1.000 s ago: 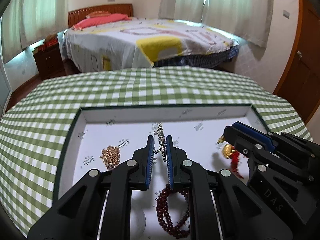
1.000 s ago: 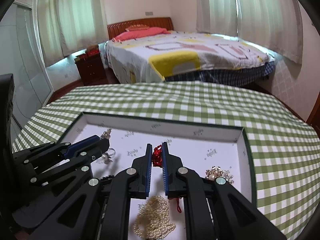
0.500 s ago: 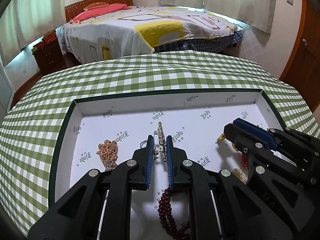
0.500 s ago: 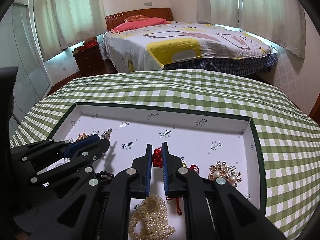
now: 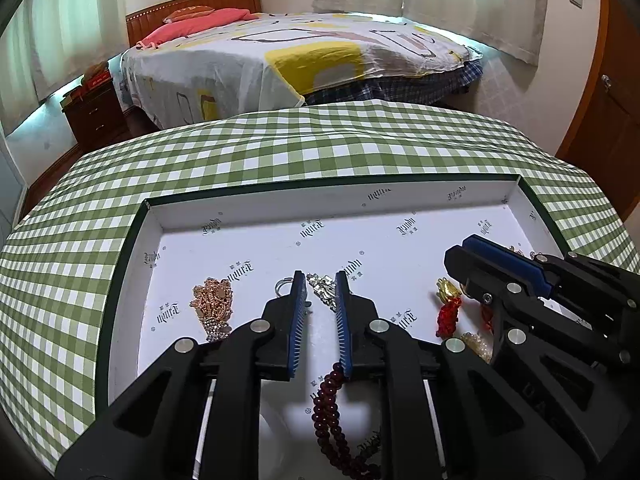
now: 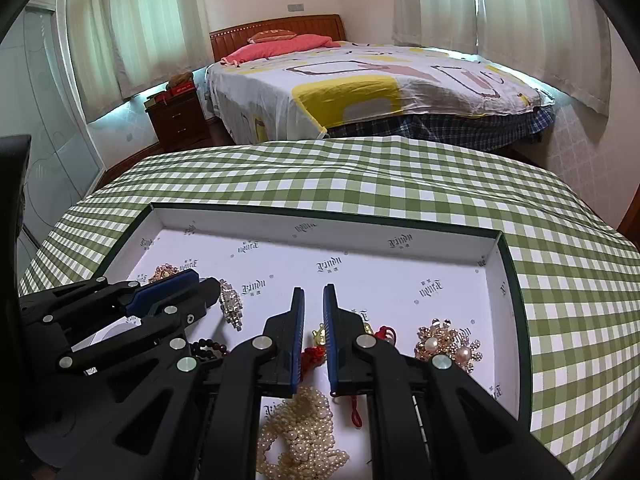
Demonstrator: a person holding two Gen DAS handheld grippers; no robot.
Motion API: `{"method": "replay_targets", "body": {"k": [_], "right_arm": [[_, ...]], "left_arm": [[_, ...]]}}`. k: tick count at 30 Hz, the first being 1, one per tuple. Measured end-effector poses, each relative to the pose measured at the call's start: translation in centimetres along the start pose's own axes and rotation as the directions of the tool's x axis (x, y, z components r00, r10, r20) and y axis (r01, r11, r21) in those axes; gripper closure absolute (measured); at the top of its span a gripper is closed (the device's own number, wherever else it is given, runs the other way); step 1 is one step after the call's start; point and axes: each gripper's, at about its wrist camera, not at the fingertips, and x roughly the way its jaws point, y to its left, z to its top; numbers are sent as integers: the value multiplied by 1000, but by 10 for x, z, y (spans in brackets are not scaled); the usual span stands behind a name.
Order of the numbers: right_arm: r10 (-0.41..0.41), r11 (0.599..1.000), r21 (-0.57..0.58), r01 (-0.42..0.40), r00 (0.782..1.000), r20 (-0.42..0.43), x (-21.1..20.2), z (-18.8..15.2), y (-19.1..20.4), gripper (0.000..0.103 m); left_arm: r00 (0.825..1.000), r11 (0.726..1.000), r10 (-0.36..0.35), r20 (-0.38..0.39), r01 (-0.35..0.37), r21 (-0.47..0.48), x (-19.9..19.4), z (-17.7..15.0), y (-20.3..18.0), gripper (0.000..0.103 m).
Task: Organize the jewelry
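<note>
Nearest the left wrist camera, the left gripper has just been opening: its jaws now stand slightly apart, and the silver clasp piece they pinched a second ago lies loose on the tray floor between the tips. The right gripper shows only a narrow slit and grips nothing. The red-and-gold charm, held at its tips half a second ago, now rests on the tray under it.

Both grippers hang over one white-lined tray with a dark green rim. Seven pieces lie in it:
- one dark red bead string
- one pearl strand
- the charm
- the clasp piece
- one small ring
- one rose-gold chain heap
- one pearl brooch

The ring shows in the left view only. The whole pearl strand and the whole brooch show in the right view only.

The tray sits on a green checked tablecloth. Beyond it stand one bed and one nightstand. A wooden door appears in the left view alone.
</note>
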Motion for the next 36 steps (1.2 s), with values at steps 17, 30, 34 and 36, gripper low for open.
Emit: {"method": "replay_targets", "body": {"k": [17,30,34,36], "right_arm": [[-37,998,60,35,999,19,-11,-6,-21,59],[-71,995,77,66,996,54,-26,-9,-30,42],[-81,993,87,76,995,62,-31,-9,-34,42],[-86,993,86,80,994,64,-33,-10,-35,40]], "left_arm": [[1000,999,3,23,-2,-50,-9,0,9,44],[999,999,15,37,-13,-43,-17,-6,13,25],[999,999,16,39,-15,-36,-21,-9,14,25],[999,999,21,44,-20,-36,-25,-11,15,24]]}}
